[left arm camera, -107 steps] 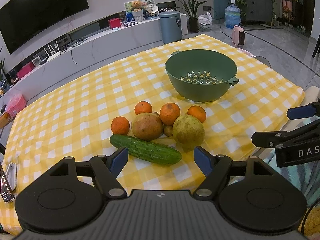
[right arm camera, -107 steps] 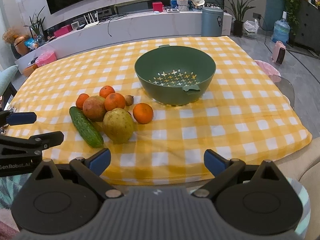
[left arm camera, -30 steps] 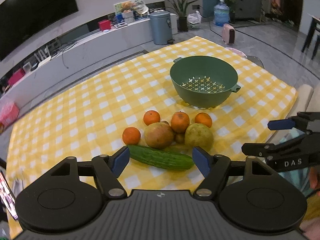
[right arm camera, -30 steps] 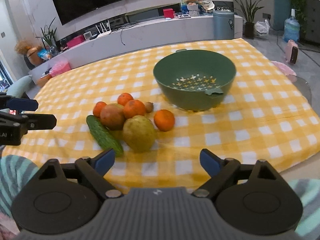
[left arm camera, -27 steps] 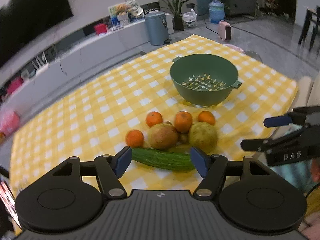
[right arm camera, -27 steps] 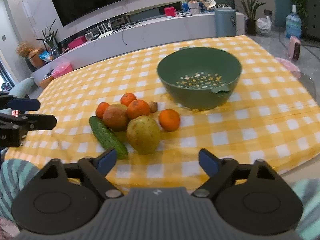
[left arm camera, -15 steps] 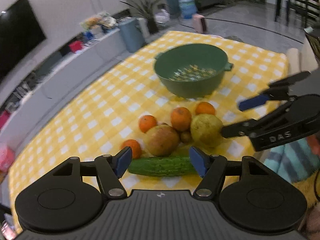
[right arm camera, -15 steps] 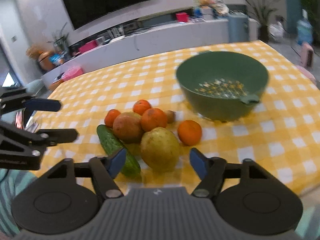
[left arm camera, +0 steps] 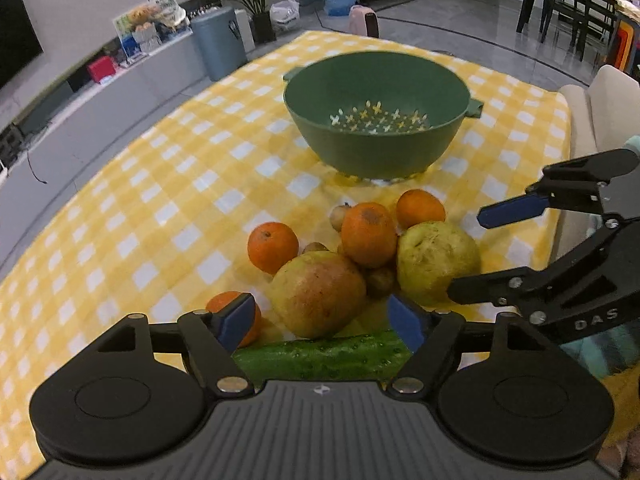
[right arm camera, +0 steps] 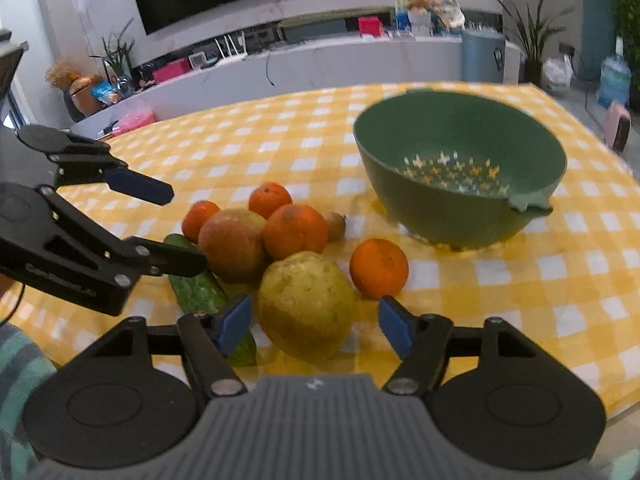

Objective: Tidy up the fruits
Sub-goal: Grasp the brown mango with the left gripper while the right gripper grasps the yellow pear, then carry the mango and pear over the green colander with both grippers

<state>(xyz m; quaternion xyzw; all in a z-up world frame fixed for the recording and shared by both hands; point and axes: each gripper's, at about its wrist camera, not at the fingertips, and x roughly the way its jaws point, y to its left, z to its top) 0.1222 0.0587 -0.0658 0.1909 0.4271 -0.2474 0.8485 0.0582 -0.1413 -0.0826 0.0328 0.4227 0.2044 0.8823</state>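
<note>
Fruits sit bunched at mid-frame on the yellow checked cloth [left arm camera: 168, 184]: a reddish mango [left arm camera: 318, 294], a yellow-green pear [right arm camera: 306, 306], several oranges [left arm camera: 273, 246] and a cucumber [left arm camera: 324, 354] along the bottom. Above them stands the green colander [left arm camera: 376, 120], holding nothing. My left gripper [left arm camera: 322, 318] hovers with fingers apart before the mango; my right gripper [right arm camera: 314, 322] is spread wide around the pear, not touching it.
</note>
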